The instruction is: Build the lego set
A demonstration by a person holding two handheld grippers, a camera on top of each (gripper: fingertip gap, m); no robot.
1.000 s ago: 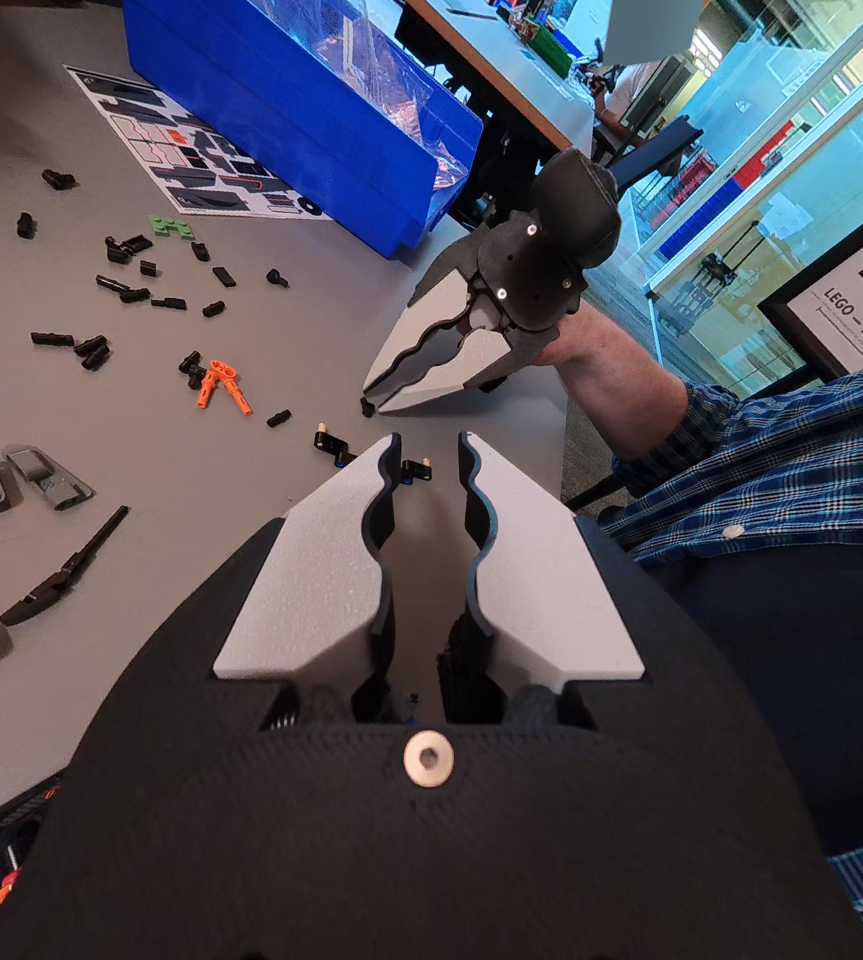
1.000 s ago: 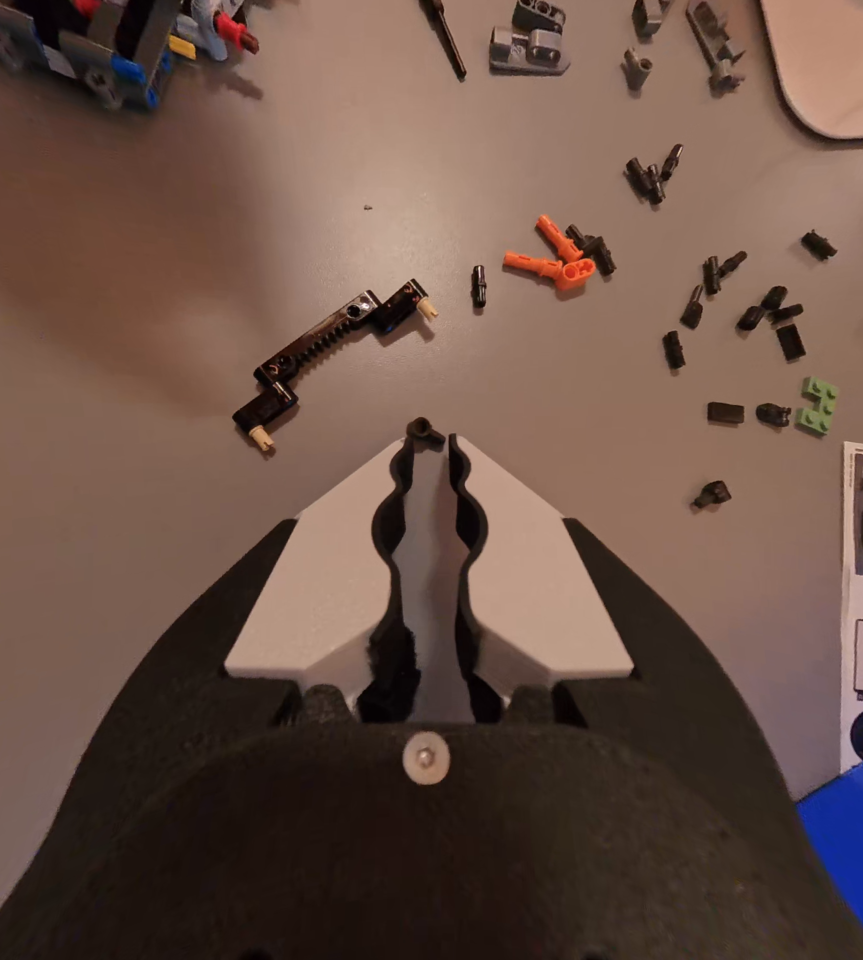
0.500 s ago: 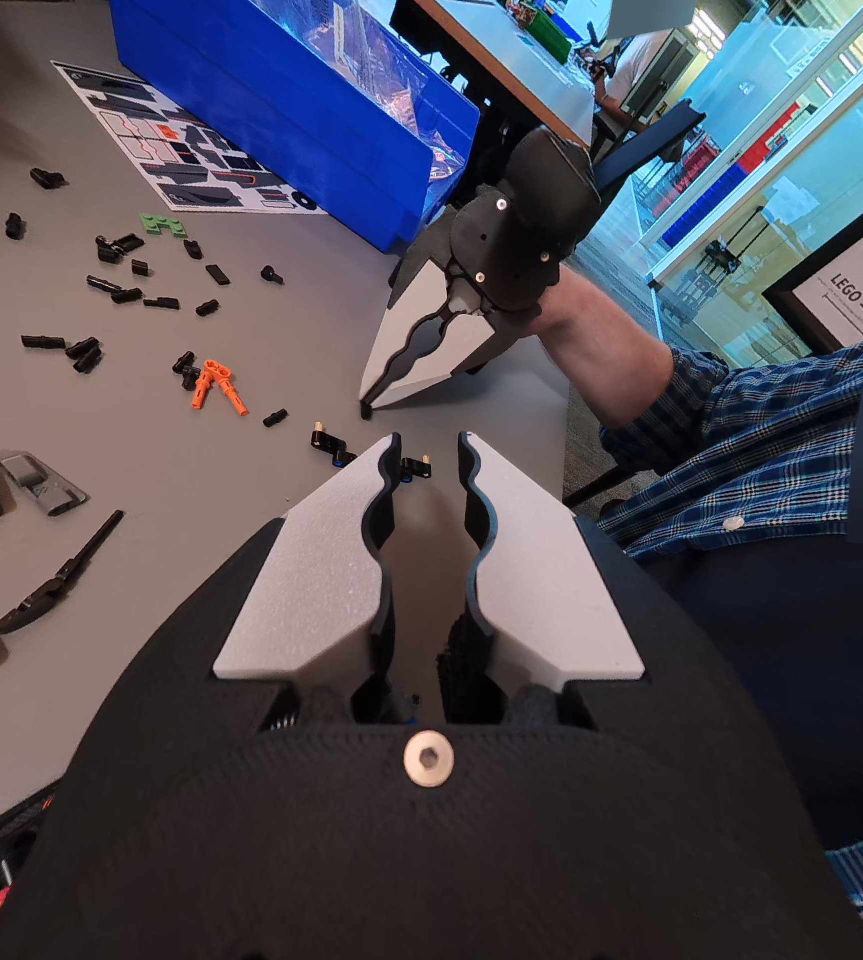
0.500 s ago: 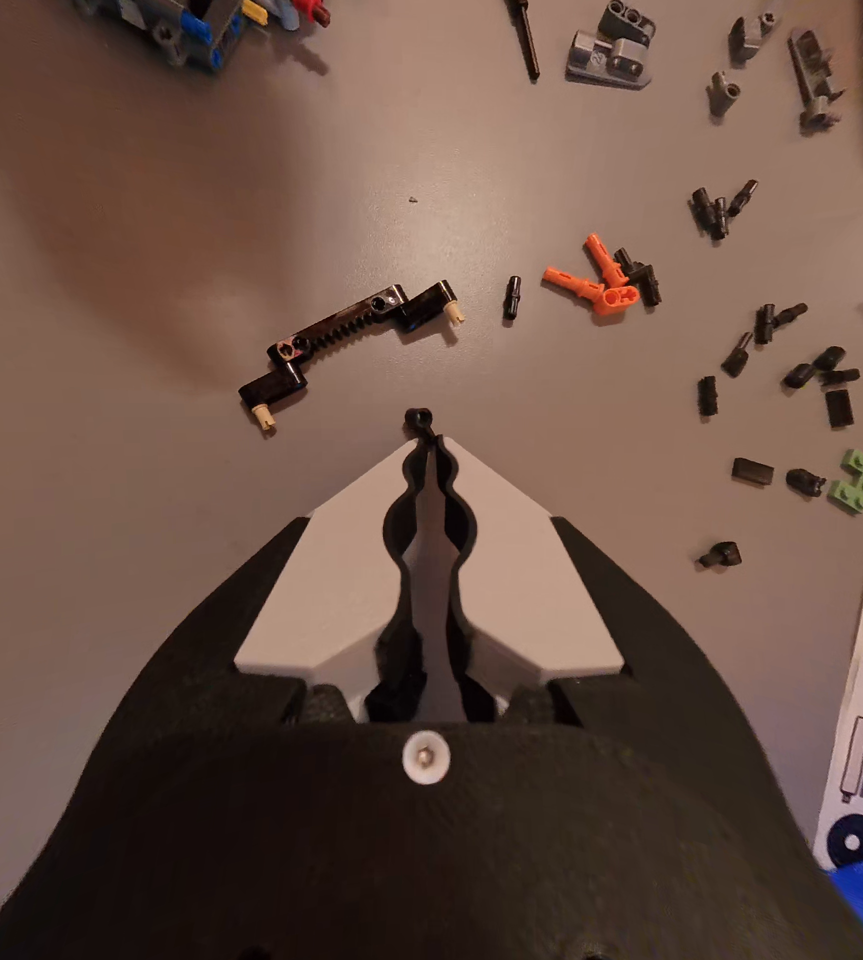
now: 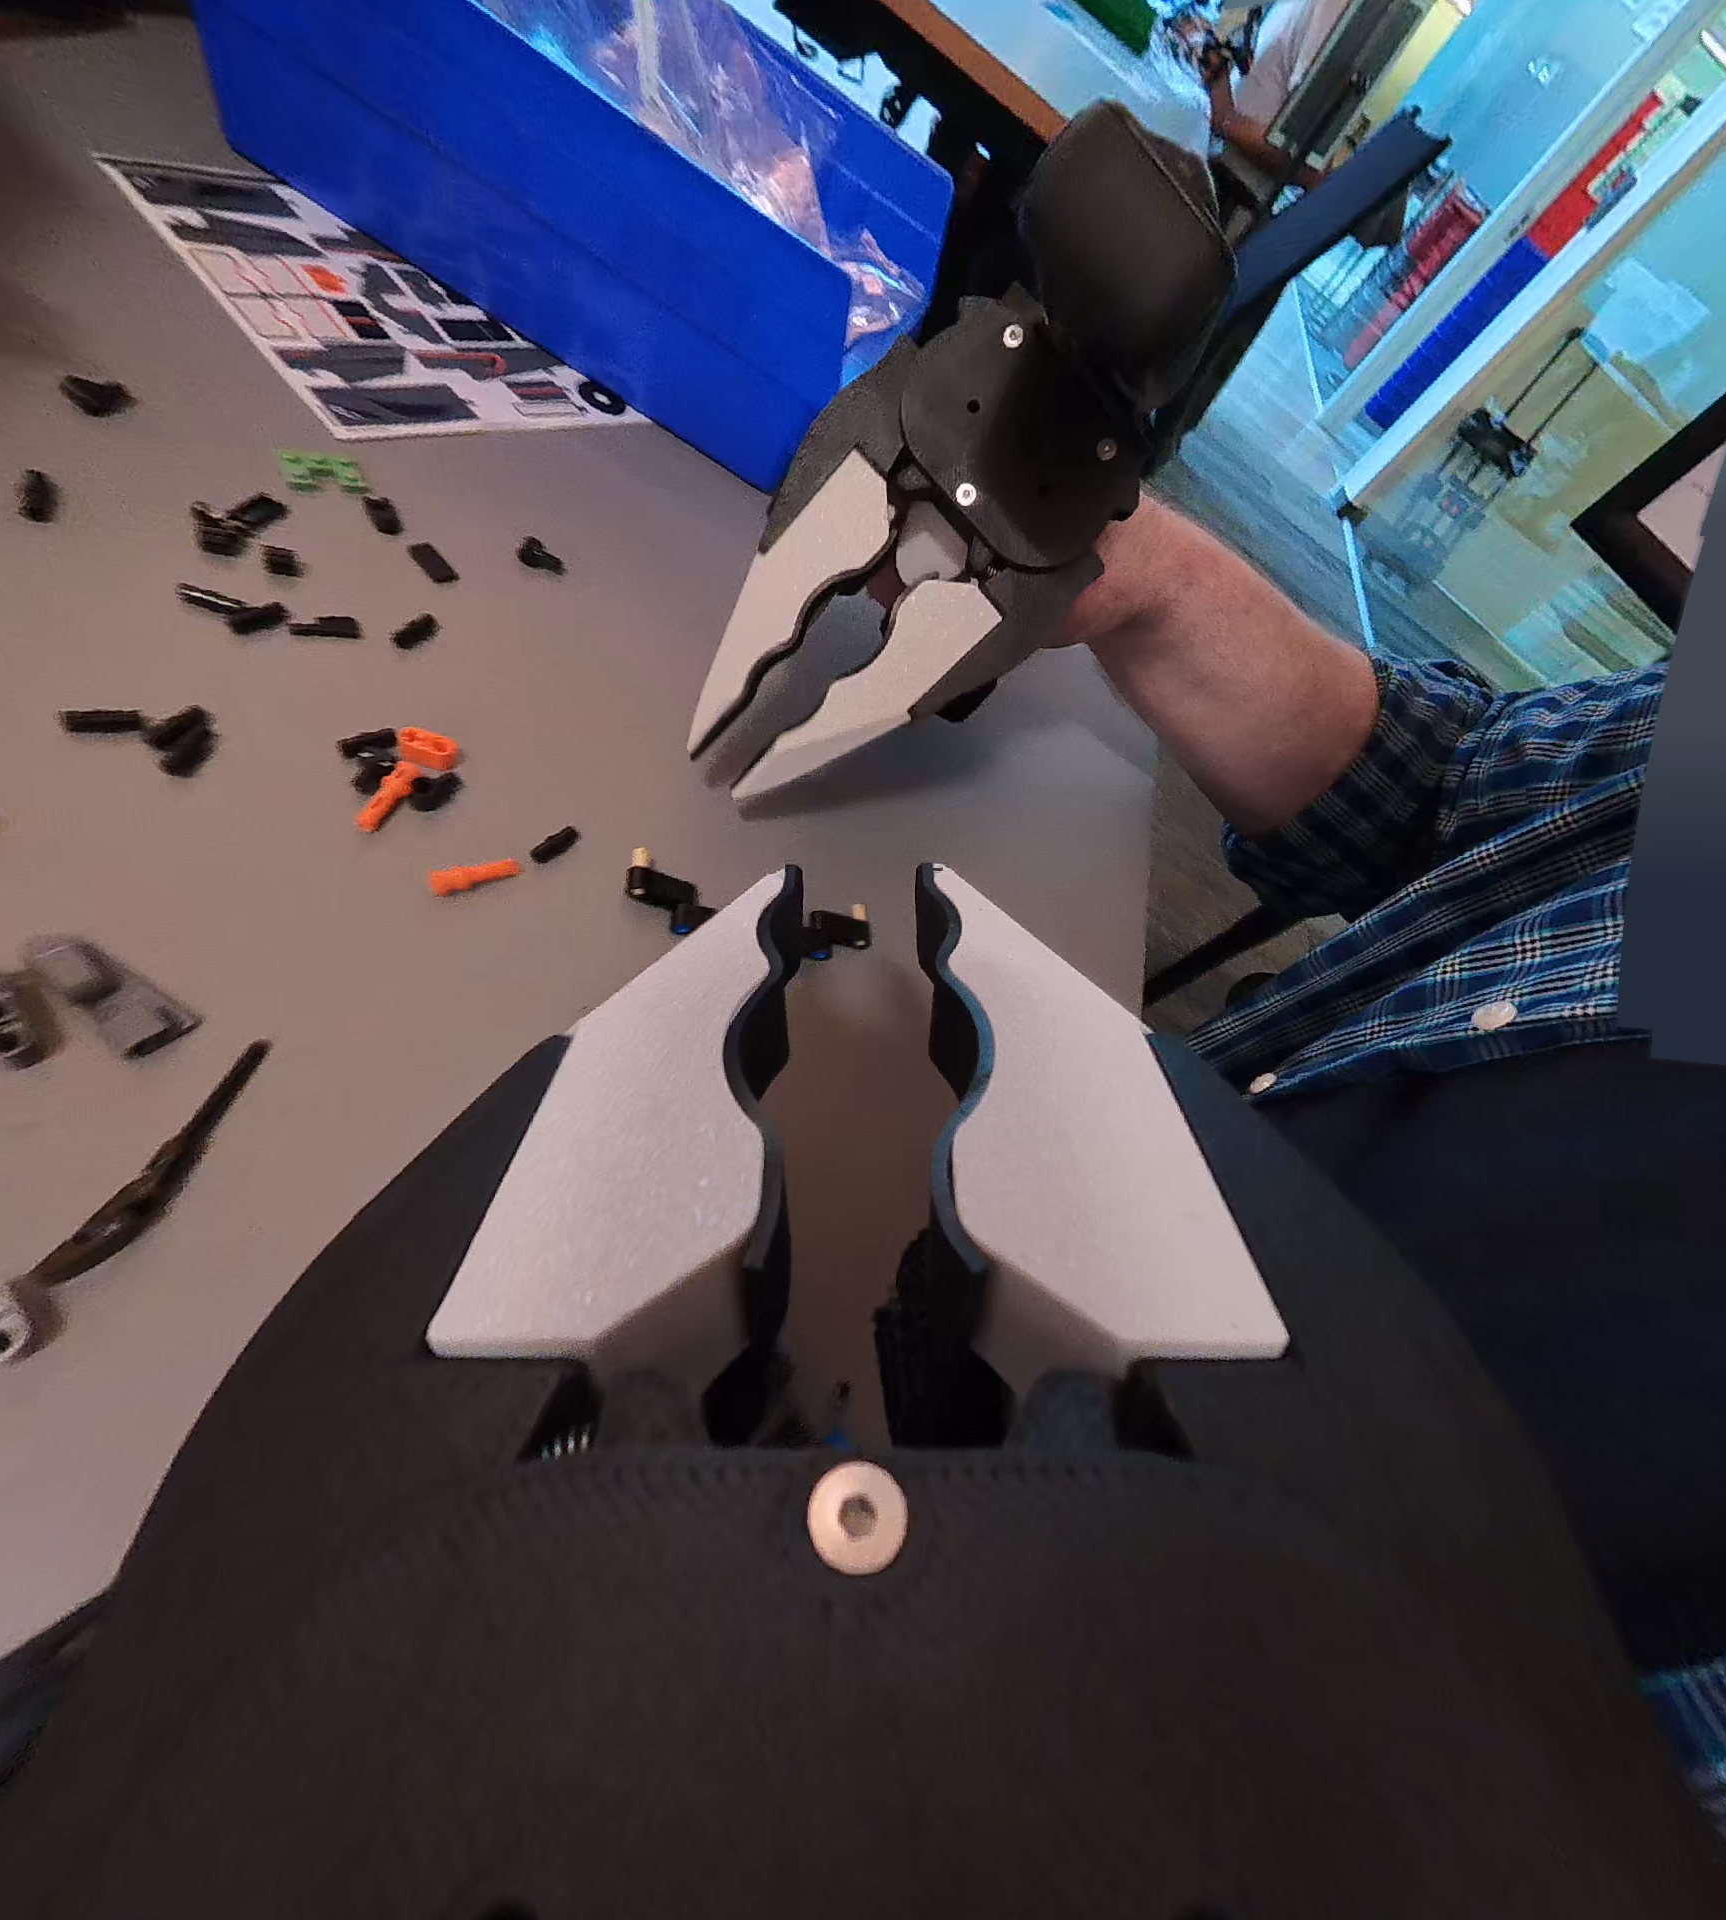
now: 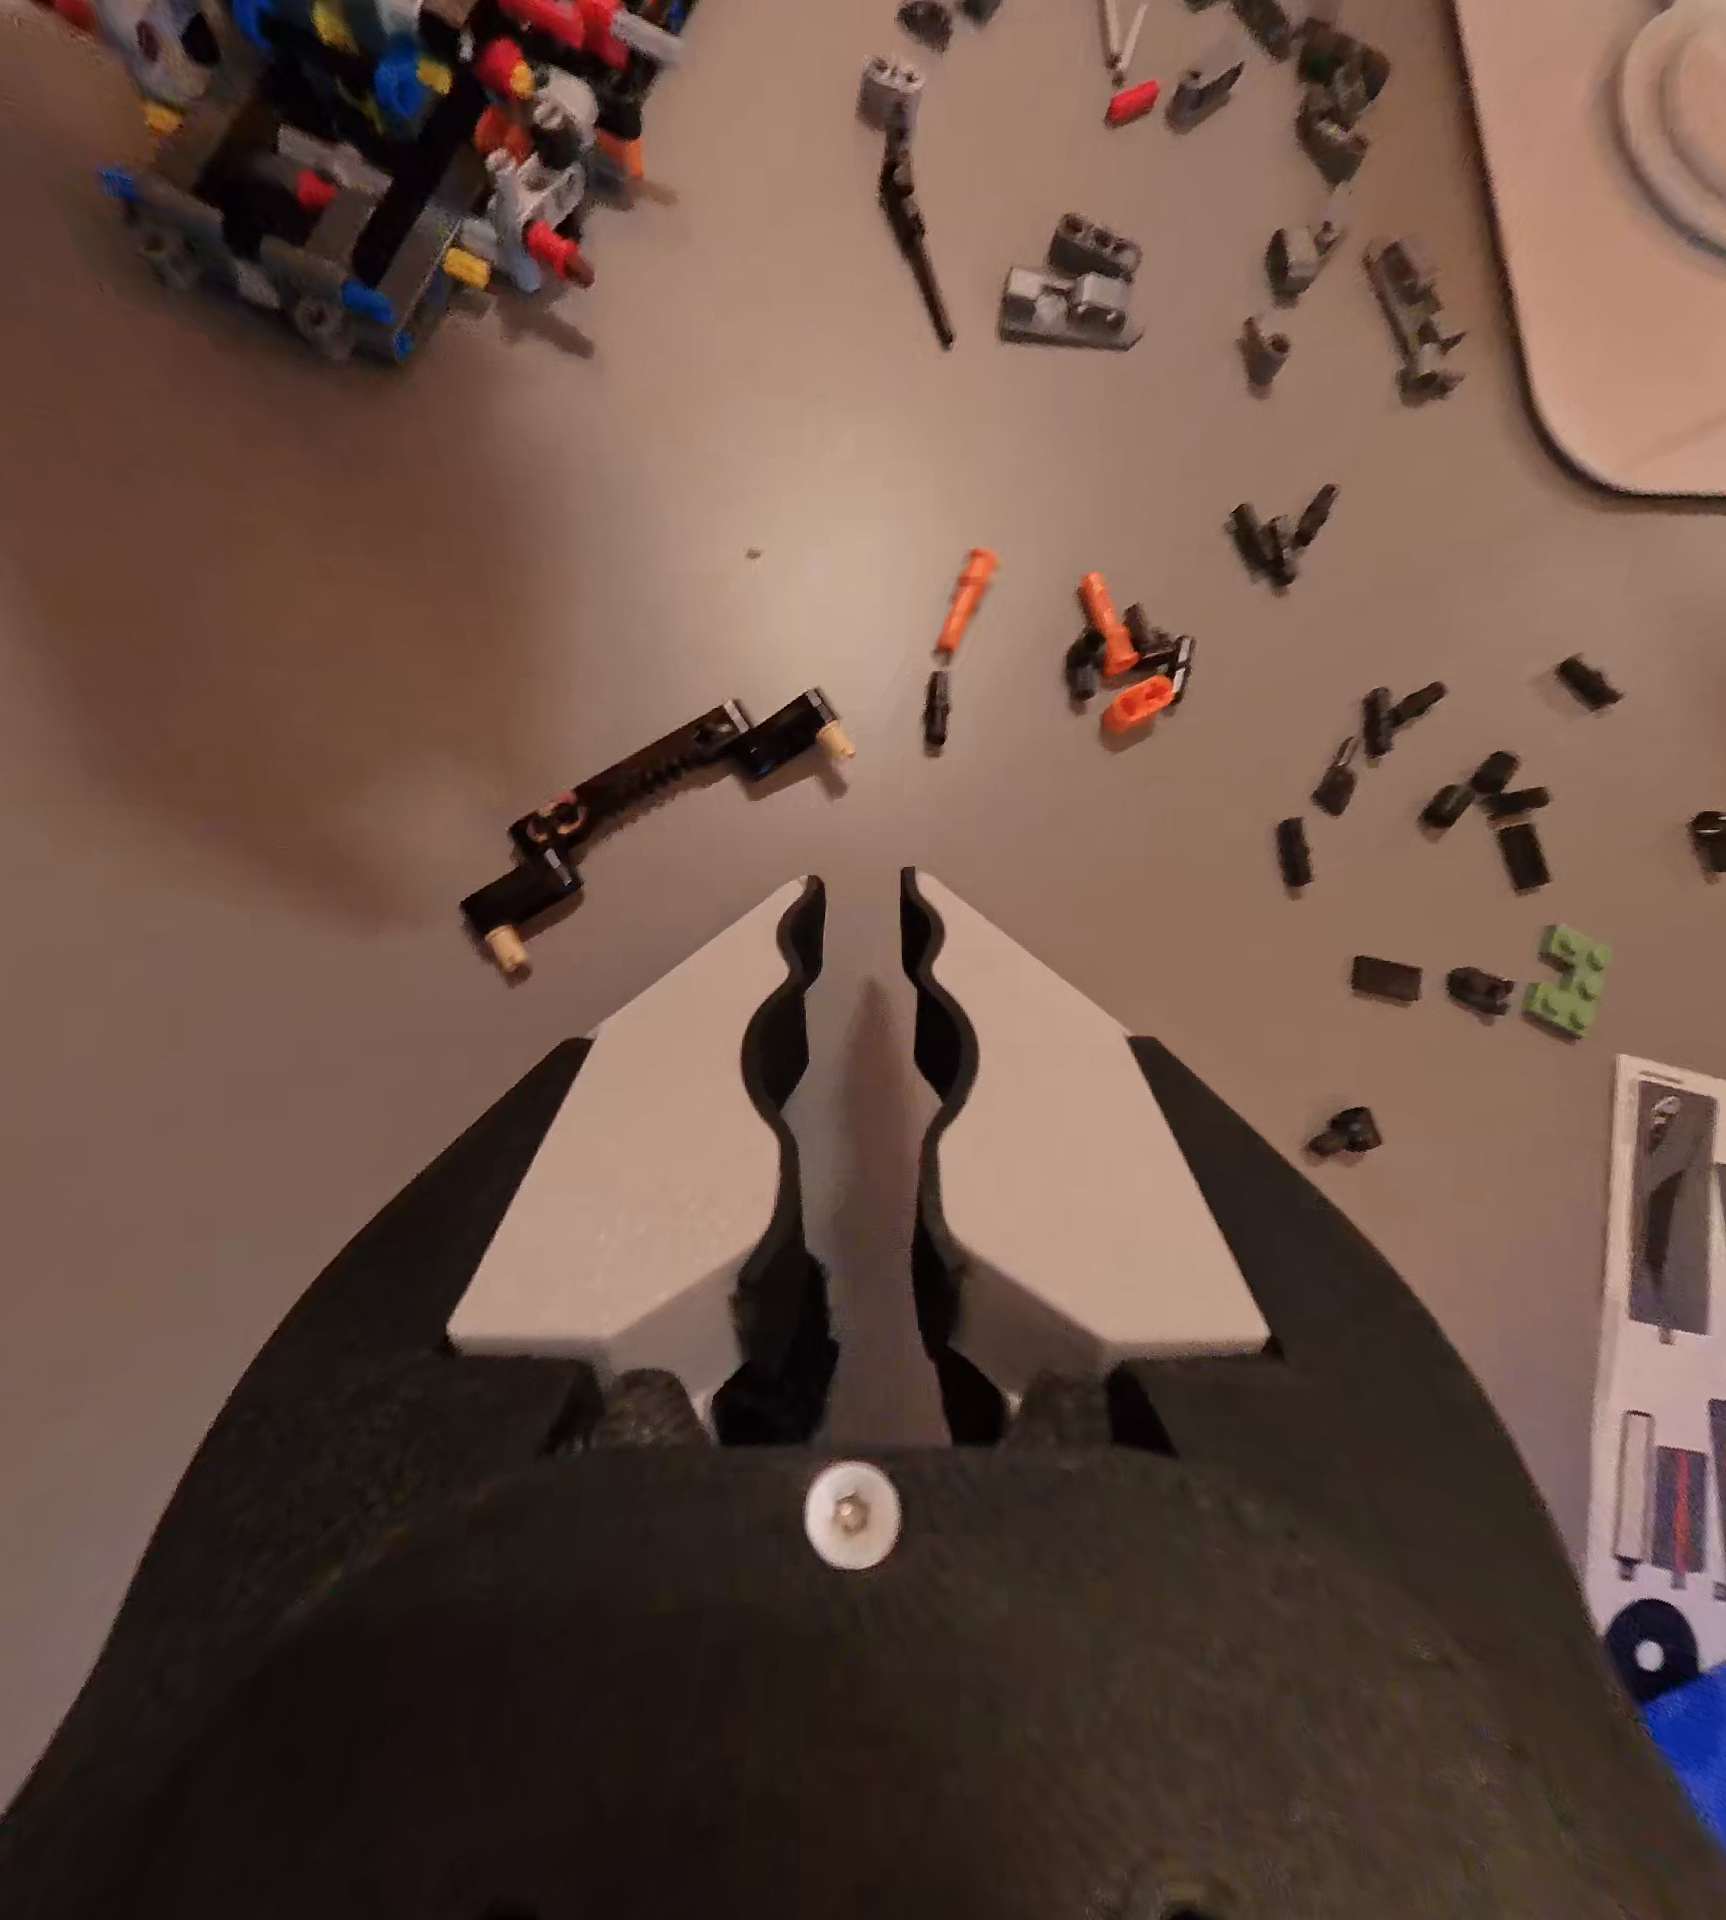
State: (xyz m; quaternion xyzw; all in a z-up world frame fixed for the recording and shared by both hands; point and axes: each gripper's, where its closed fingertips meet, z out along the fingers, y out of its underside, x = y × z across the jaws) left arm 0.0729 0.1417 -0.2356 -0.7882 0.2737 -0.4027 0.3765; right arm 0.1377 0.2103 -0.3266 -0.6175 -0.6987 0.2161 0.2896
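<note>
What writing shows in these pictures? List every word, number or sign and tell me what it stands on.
Nothing can be read here.
Sticker sheet: printed shapes only, any lettering too small to read.
Framed board past the table edge: only a corner shows, no writing visible.
Blue bin: no marking visible.
Loose pieces on the table: too small and blurred to show any marking.
</note>
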